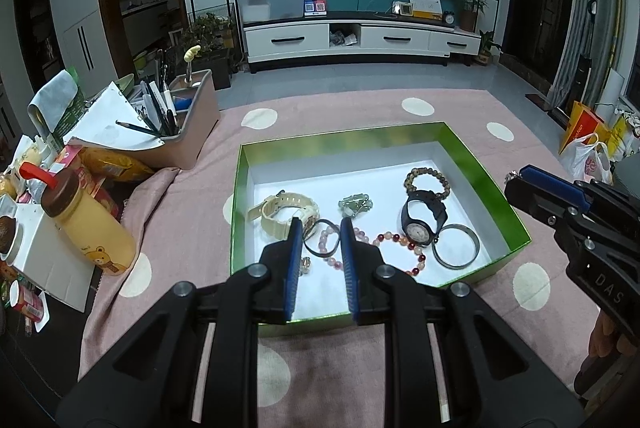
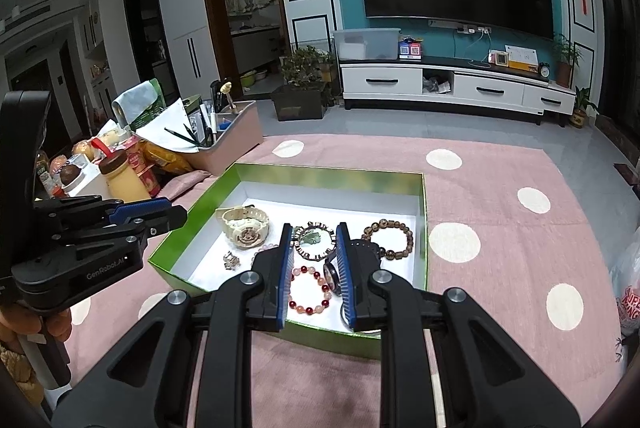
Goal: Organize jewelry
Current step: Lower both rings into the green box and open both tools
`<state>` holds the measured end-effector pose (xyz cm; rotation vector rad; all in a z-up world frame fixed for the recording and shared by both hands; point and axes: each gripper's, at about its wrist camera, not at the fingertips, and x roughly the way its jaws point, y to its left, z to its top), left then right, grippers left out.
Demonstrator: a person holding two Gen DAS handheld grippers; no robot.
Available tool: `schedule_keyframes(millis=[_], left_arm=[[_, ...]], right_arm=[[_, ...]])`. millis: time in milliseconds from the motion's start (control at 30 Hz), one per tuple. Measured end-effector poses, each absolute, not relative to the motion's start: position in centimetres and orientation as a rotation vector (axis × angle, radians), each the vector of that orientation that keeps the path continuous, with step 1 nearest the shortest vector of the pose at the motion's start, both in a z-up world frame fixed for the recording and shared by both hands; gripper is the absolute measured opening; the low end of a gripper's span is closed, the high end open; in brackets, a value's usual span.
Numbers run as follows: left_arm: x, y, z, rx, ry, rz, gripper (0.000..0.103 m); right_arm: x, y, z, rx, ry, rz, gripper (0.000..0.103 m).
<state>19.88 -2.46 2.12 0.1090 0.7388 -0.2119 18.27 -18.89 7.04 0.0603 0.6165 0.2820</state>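
Note:
A green box (image 1: 486,184) with a white floor sits on the pink dotted cloth; it also shows in the right wrist view (image 2: 202,198). Inside lie a cream watch (image 1: 286,214), a black watch (image 1: 422,218), a brown bead bracelet (image 1: 428,180), a red and pink bead bracelet (image 1: 400,246), a metal bangle (image 1: 456,246) and a green charm bracelet (image 1: 354,204). My left gripper (image 1: 320,228) is open and empty above the box's near edge. My right gripper (image 2: 312,234) is open and empty above the box's near right part, over the bead bracelet (image 2: 310,290).
A tan desk organizer (image 1: 182,120) with pens, a yellow bear bottle (image 1: 90,224), snack packs and a white box crowd the table's left side. Plastic and paper bags (image 1: 592,148) stand at the right. A TV stand (image 1: 360,36) lies beyond the table.

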Motion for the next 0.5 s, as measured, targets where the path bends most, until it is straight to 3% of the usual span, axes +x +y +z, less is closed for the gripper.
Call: schedule_keyframes(millis=[500], left_arm=[[22.3, -3.0, 0.4, 0.116, 0.790, -0.202, 0.019]], right_arm=[[20.4, -19.0, 5.4, 0.058, 0.663, 0.258, 0.021]])
